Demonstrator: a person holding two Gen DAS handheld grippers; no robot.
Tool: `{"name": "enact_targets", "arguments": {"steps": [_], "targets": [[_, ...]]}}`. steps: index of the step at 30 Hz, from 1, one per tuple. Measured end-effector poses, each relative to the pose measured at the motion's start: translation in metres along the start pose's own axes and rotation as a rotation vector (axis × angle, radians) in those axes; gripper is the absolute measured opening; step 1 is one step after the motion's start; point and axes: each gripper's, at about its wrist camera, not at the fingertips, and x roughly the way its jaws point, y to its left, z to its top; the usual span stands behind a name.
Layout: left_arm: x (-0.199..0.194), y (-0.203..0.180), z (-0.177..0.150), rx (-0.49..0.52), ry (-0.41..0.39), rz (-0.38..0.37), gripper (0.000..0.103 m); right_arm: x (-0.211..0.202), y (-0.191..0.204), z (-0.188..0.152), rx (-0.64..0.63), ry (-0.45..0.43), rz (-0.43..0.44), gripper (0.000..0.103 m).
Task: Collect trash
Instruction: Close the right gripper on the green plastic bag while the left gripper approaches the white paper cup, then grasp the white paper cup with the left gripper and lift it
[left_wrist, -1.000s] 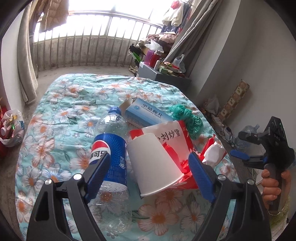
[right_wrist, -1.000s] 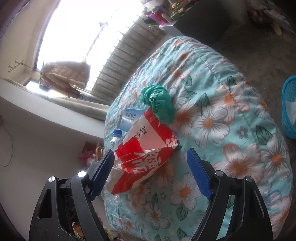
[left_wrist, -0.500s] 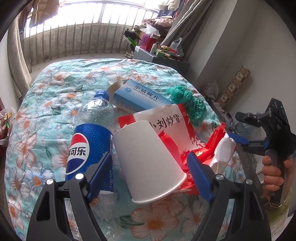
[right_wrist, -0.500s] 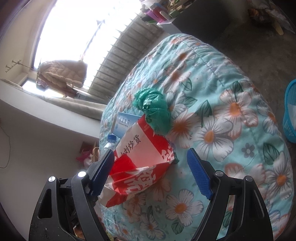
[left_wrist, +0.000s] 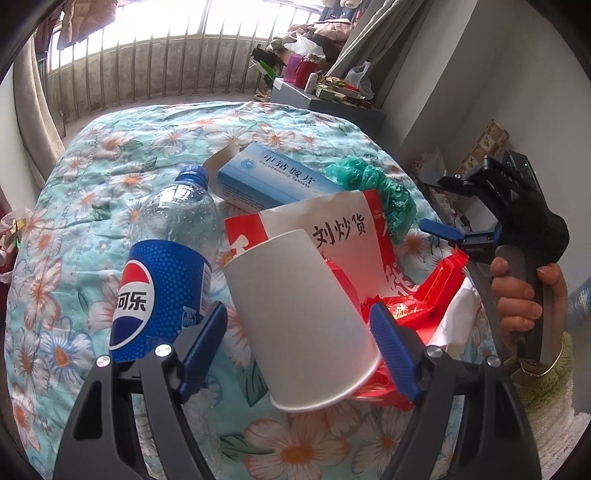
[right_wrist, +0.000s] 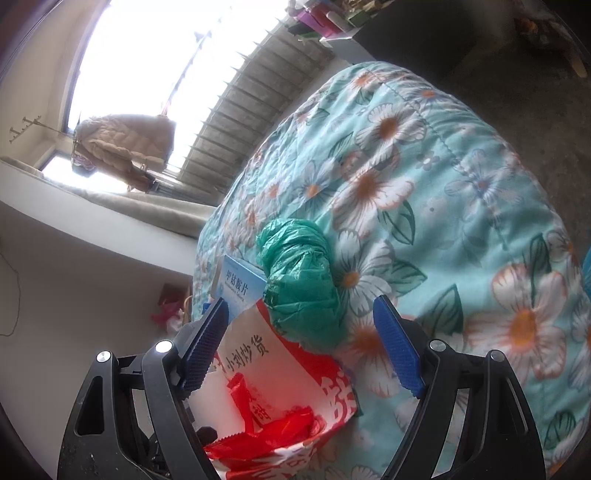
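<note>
White paper cup (left_wrist: 299, 325) sits between my left gripper (left_wrist: 297, 332) pads, not pinched yet; its jaws have just been closing. Right gripper (right_wrist: 301, 341) gapes beside cup. Next: squeeze, lift.

both tools gape wide: left tool (left_wrist: 297, 334), right tool (right_wrist: 301, 341), angled downward.

Left wrist view: close, angled down along blue-padded fingers (left_wrist: 391, 343) onto flowered turquoise quilt (left_wrist: 92, 177), facing barred window. Right wrist view: tilted, equally close. Shared: red-and-white paper bag (left_wrist: 347, 229) (right_wrist: 280, 373), crumpled green plastic bag (left_wrist: 384, 192) (right_wrist: 299, 284).
</note>
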Motion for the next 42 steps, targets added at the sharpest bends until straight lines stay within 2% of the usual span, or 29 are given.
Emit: {"name": "enact_targets", "arguments": {"steps": [4, 7, 10, 12, 20, 22, 26, 30, 37, 38, 40, 42], "targets": [[0.001, 0.002, 0.004, -0.027, 0.003, -0.008, 0.077, 0.02, 0.004, 0.006, -0.019, 0.033, -0.013, 0.074], [0.002, 0.004, 0.006, -0.05, -0.003, -0.011, 0.077, 0.032, 0.004, 0.007, -0.018, 0.059, -0.022, 0.068], [0.003, 0.004, 0.009, -0.063, -0.008, -0.008, 0.077, 0.034, 0.003, 0.004, -0.015, 0.06, -0.022, 0.056], [0.004, 0.003, 0.01, -0.068, -0.011, -0.004, 0.077, 0.031, 0.0, 0.001, -0.012, 0.059, -0.015, 0.044], [0.002, 0.003, 0.006, -0.067, -0.03, 0.006, 0.077, 0.004, -0.001, -0.009, -0.047, -0.004, -0.02, 0.037], [0.0, 0.003, 0.005, -0.071, -0.037, 0.007, 0.074, -0.004, 0.001, -0.012, -0.057, -0.019, -0.018, 0.036], [-0.004, 0.008, 0.005, -0.097, -0.052, -0.001, 0.061, -0.02, 0.002, -0.014, -0.063, -0.039, -0.008, 0.036], [-0.007, 0.01, 0.003, -0.102, -0.058, -0.013, 0.06, -0.035, -0.001, -0.016, -0.065, -0.053, 0.009, 0.036], [-0.015, 0.013, 0.0, -0.118, -0.086, -0.06, 0.048, -0.048, -0.004, -0.024, -0.063, -0.071, 0.021, 0.036], [-0.017, 0.014, -0.001, -0.122, -0.092, -0.064, 0.045, -0.05, -0.005, -0.025, -0.063, -0.073, 0.024, 0.036], [-0.02, 0.016, 0.0, -0.125, -0.104, -0.069, 0.022, -0.053, -0.005, -0.026, -0.061, -0.076, 0.028, 0.036], [-0.021, 0.019, 0.001, -0.134, -0.1, -0.078, 0.018, -0.052, -0.002, -0.027, -0.062, -0.079, 0.029, 0.036]]}}
